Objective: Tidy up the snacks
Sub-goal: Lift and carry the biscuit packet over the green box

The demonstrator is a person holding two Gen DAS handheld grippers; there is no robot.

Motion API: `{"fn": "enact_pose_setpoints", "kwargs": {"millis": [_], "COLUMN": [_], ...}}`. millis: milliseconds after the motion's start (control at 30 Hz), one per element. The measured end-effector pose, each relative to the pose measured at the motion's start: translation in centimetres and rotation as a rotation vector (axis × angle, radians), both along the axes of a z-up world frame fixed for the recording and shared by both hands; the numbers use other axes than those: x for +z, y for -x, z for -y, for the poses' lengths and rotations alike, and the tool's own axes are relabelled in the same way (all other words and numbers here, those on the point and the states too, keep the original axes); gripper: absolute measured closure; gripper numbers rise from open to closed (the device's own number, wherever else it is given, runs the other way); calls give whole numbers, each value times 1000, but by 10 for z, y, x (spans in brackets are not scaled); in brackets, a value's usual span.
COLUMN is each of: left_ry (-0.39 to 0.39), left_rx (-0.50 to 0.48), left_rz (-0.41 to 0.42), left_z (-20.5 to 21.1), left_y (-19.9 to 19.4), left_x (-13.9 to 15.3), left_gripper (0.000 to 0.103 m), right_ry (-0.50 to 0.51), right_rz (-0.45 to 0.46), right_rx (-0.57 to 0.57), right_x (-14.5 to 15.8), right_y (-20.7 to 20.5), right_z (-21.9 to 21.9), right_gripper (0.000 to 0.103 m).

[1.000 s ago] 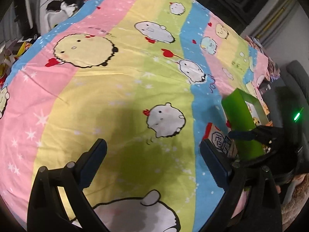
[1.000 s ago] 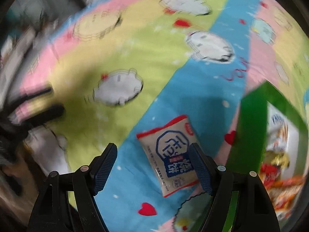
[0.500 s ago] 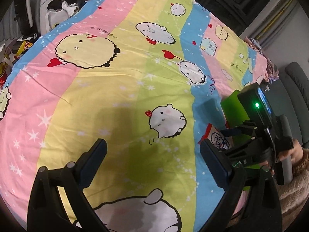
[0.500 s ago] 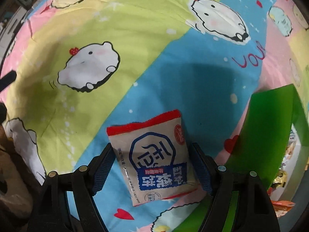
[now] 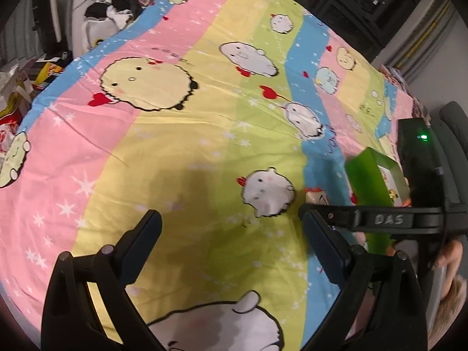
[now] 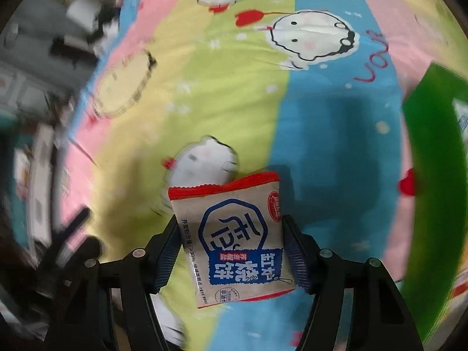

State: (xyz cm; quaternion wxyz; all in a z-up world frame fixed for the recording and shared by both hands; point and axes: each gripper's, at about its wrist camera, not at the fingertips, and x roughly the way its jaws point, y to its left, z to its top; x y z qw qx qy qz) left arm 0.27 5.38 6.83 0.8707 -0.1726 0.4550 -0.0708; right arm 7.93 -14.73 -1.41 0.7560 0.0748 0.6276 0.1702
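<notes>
A: What covers the bed?

B: A bed sheet [image 5: 181, 152] with pink, yellow, green and blue stripes. It has round chicks, red hearts and white stars.

A: What is far off on the left?

B: A pile of dark clothes [image 5: 117, 3] past the far edge.

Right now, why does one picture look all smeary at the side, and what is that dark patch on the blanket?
Right wrist view: the left edge is smeared by motion blur, while the snack packet between the right gripper's closing jaws stays sharp. Left wrist view: mostly sharp, with a soft shadow on the bedsheet ahead of the left gripper; the fisheye lens bulges everything.
</notes>
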Motion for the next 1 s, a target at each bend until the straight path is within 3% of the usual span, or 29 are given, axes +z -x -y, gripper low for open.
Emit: {"fn": "enact_pose_setpoints", "kwargs": {"millis": [167,300,500,667,833,900,1000], "left_ry": [-16,19,99,142,76,88,50], "left_rx": [16,-14,-128,-178,-194,-214,-217], "left_rz": [-22,-36,-67,-91,-59,-53,-33], "left_z": [-3,3,35,56,70,73,79], "left_y": [-5,-7,-12,-17,-18,-19,-17], "left_x": [-9,-15,-29,-41,-44,-47,-47], "left_gripper": [7,11,33,48,62,67,69], "right_ry": [-41,-90,-151,-182,-178,-192,-216], "right_rz": [46,128,249,204,167,172,158], "right_rx": [-70,-150,-194,-163,-158,-149,-144], "right_x": [-3,8,20,3,-15,-16,-21], "right_y": [7,19,34,30,29,30,31], "right_z": [0,29,38,29,24,23,18], "right_gripper": [35,34,35,47,49,53,57]}}
